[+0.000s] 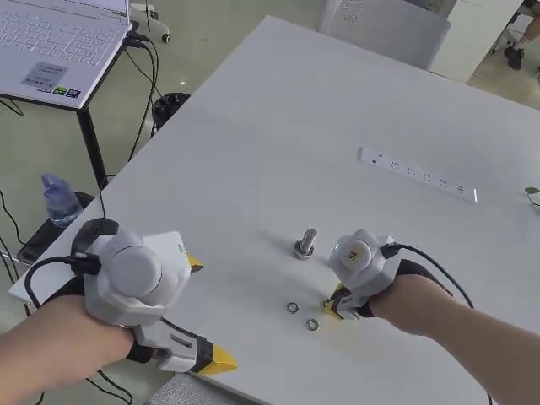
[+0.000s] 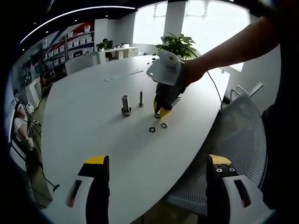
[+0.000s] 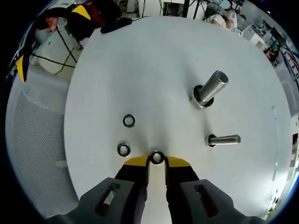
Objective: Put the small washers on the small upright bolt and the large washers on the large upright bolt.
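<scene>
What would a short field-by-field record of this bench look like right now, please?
left gripper: open, near the edge of the table
right gripper: shut on a washer at the table surface
loose washers: two, flat beside the right gripper
large bolt: upright
small bolt: upright, beside the large bolt

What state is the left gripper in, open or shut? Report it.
Open. In its own view the left gripper shows yellow-tipped jaws wide apart, nothing between them.
</scene>
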